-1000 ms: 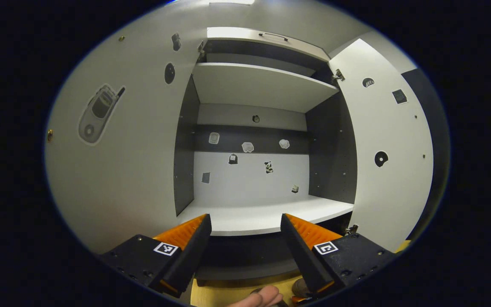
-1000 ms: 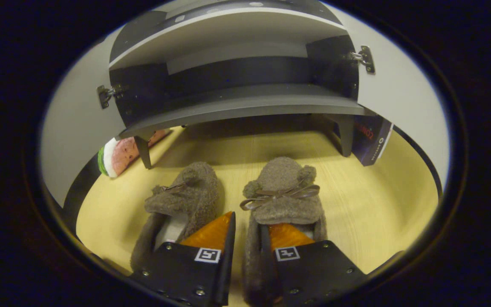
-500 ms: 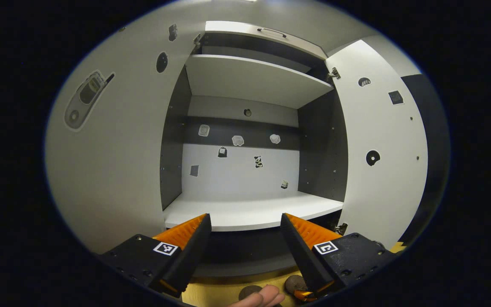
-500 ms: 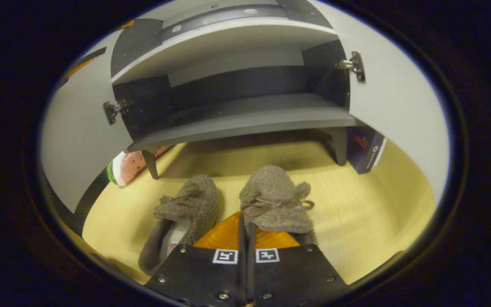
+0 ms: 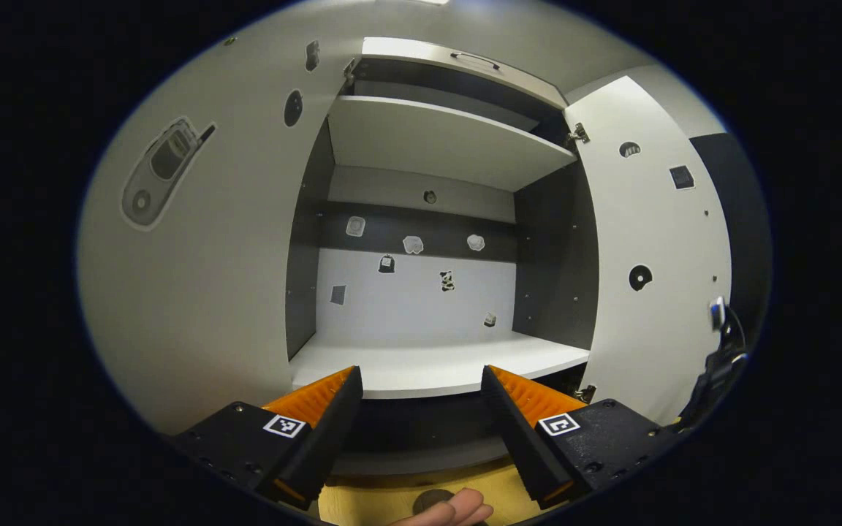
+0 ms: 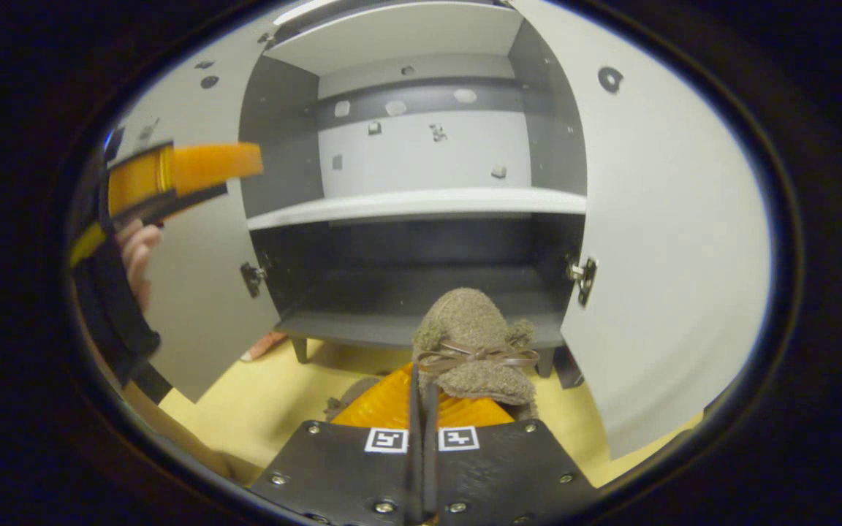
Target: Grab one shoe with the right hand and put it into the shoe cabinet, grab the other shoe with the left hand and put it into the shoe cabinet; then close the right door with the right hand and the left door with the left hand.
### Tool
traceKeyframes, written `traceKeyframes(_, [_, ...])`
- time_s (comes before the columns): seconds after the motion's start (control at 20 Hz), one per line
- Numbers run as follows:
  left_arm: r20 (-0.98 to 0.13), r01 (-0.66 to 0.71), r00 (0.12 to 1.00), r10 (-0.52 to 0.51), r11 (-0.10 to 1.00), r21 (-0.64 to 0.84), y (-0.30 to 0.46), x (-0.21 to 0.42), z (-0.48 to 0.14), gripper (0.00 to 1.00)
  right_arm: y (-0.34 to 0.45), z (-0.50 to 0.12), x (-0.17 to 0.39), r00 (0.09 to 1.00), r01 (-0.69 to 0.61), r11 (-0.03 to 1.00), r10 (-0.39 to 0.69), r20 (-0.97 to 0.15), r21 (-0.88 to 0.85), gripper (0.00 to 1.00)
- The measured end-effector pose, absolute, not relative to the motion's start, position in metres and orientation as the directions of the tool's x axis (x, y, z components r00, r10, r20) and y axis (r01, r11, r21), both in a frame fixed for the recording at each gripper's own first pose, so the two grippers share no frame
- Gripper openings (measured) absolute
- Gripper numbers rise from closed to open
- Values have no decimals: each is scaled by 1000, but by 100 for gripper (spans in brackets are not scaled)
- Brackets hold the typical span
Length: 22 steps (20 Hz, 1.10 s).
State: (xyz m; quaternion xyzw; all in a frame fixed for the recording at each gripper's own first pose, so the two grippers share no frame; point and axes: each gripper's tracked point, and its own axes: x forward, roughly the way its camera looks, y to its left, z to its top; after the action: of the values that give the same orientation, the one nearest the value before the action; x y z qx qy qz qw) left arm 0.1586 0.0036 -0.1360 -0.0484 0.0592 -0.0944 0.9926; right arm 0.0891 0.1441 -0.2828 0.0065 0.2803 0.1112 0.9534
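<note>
My right gripper (image 6: 421, 383) is shut on the heel edge of a brown fuzzy slipper (image 6: 476, 340) with a bow, held off the floor in front of the cabinet's dark lower compartment (image 6: 406, 296). The other slipper (image 6: 348, 398) lies on the yellow floor below, mostly hidden behind my fingers; a bit of it (image 5: 428, 501) peeks out in the left gripper view. My left gripper (image 5: 421, 391) hangs open and holds nothing, facing the white middle shelf (image 5: 435, 365). It also appears at the upper left as the left gripper (image 6: 180, 172), held by a hand (image 6: 136, 248).
Both cabinet doors stand open: the left door (image 6: 194, 314) and the right door (image 6: 669, 248), also seen as the left door (image 5: 194, 292) and right door (image 5: 655, 285). An upper shelf (image 5: 443, 139) sits above. A pinkish object (image 6: 264, 347) lies beside the cabinet leg.
My right gripper closed on the slipper, then lifted it off the floor and tilted up toward the cabinet. The left gripper stayed open and shifted only slightly.
</note>
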Motion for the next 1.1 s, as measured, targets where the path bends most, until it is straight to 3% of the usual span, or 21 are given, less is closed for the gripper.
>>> traceKeyframes(0.4, [-110, 221, 965, -236, 966, -136, -5, 152, -134, 100, 146, -135, 122, 906, -202, 979, 200, -373, 35, 1])
traceKeyframes(0.55, [-105, 193, 973, -206, 973, -126, -2, 153, -134, 100, 147, -95, 155, 927, -197, 980, 177, -332, -26, 1])
traceKeyframes(0.9, [-148, 167, 972, -184, 979, -120, -15, 154, -149, 100, 165, -76, 242, 918, -195, 980, 165, -361, -47, 1])
traceKeyframes(1.1, [-161, 181, 968, -194, 979, -97, -20, 153, -153, 100, 162, -99, 300, 902, -152, 985, 103, -419, -84, 1])
